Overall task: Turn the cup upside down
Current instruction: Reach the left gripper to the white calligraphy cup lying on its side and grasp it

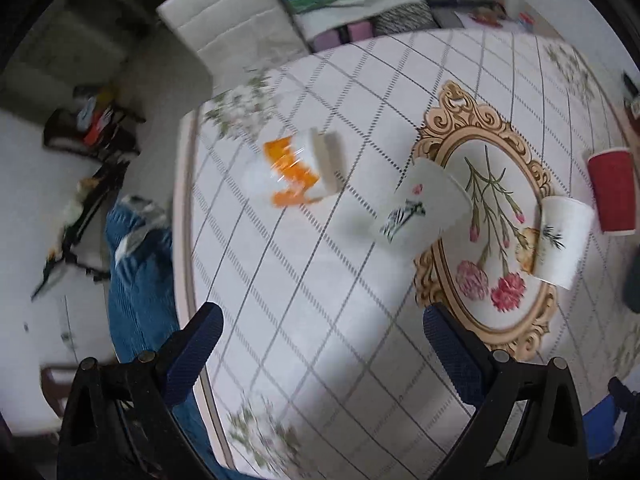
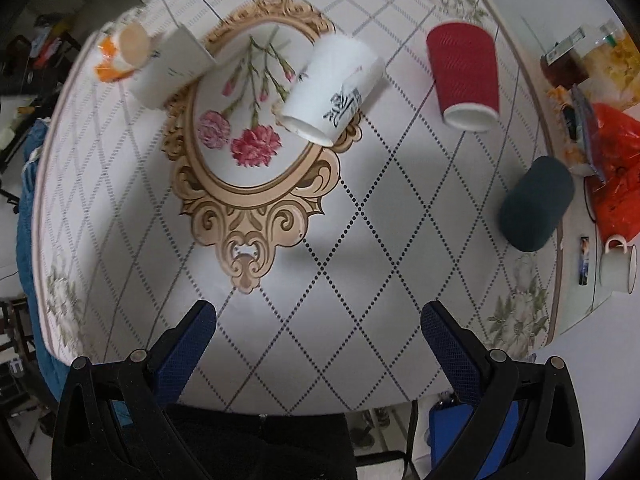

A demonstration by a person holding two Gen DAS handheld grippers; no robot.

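Observation:
Several paper cups stand on a patterned tablecloth (image 2: 360, 240). An orange-and-white cup (image 1: 298, 168) stands at the far left, blurred; it shows in the right wrist view (image 2: 120, 54) too. A white cup with a floral print (image 1: 424, 204) (image 2: 172, 68) stands beside it. Another white cup with black print (image 2: 332, 90) (image 1: 564, 246) stands mouth down. A red ribbed cup (image 2: 466, 74) (image 1: 612, 190) stands mouth down. A dark grey cup (image 2: 536, 204) stands at the right. My left gripper (image 1: 322, 354) and right gripper (image 2: 318, 350) are both open and empty, above the table, well short of the cups.
A gold-framed flower print (image 2: 248, 140) marks the cloth's middle. Red bags (image 2: 612, 176), jars (image 2: 568, 64) and a white mug (image 2: 618, 270) crowd the right side. A white chair (image 1: 236, 24) stands behind the table. Blue cloth (image 1: 140, 280) hangs at the left edge.

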